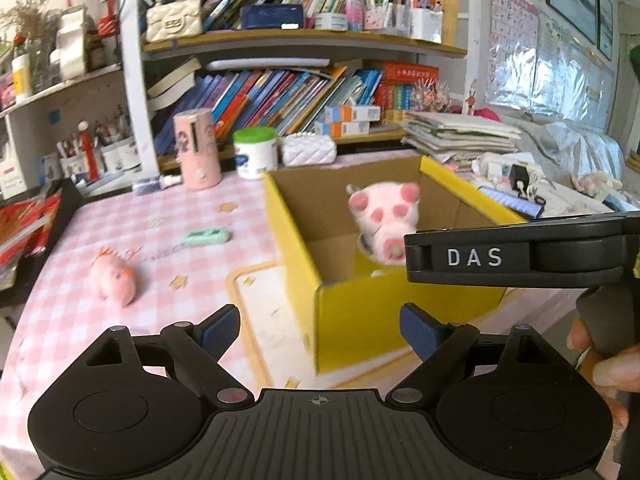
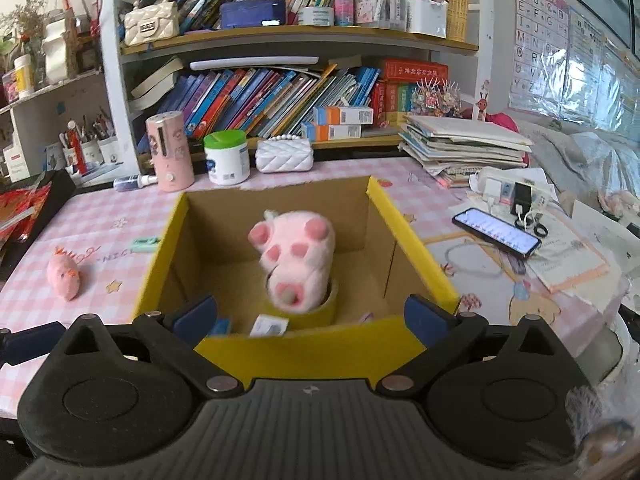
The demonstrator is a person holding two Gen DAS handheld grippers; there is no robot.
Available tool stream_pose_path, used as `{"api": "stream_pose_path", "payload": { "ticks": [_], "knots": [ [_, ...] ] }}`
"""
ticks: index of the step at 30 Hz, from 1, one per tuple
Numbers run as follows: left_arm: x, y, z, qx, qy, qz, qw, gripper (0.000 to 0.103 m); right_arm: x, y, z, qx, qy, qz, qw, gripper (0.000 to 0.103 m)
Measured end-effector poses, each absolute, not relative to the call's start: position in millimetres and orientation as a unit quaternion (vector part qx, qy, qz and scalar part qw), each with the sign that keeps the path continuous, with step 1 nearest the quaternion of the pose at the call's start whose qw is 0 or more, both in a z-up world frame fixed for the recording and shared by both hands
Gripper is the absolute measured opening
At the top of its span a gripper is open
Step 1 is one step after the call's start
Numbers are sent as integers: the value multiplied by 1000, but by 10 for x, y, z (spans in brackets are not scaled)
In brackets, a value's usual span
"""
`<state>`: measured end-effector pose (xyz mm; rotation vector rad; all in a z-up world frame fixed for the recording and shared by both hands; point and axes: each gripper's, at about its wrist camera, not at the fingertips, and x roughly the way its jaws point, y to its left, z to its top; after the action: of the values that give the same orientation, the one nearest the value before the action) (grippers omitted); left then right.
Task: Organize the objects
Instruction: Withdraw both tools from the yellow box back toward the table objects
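Note:
A yellow cardboard box (image 2: 412, 240) (image 1: 288, 232) stands open on the pink checked table. Inside it a pink plush paw (image 2: 298, 256) (image 1: 384, 216) rests on a yellow tape roll (image 2: 320, 314), blurred, not touched by either gripper. A small pink plush toy (image 1: 114, 276) (image 2: 64, 274) and a mint green object (image 1: 206, 237) (image 2: 145, 243) lie on the table left of the box. My left gripper (image 1: 320, 330) is open and empty before the box's near corner. My right gripper (image 2: 312, 316) is open and empty over the box's near wall; its body shows in the left wrist view (image 1: 520, 256).
A pink cylinder (image 2: 170, 152), a white tub with a green lid (image 2: 226, 158) and a white quilted pouch (image 2: 285, 155) stand behind the box before the bookshelf (image 2: 280, 40). A phone (image 2: 496, 232), chargers and stacked papers (image 2: 464, 140) crowd the right. Red books (image 1: 24, 228) lie left.

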<state>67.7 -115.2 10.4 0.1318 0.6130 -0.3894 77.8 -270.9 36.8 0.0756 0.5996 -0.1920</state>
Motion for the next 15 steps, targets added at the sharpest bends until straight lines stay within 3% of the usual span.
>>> {"api": "stream_pose_path", "payload": {
  "ticks": [15],
  "knots": [
    [260,-393,-42,63,331,-168,926,91,277,-1856,211,22,321,-86,943,103]
  ]
}}
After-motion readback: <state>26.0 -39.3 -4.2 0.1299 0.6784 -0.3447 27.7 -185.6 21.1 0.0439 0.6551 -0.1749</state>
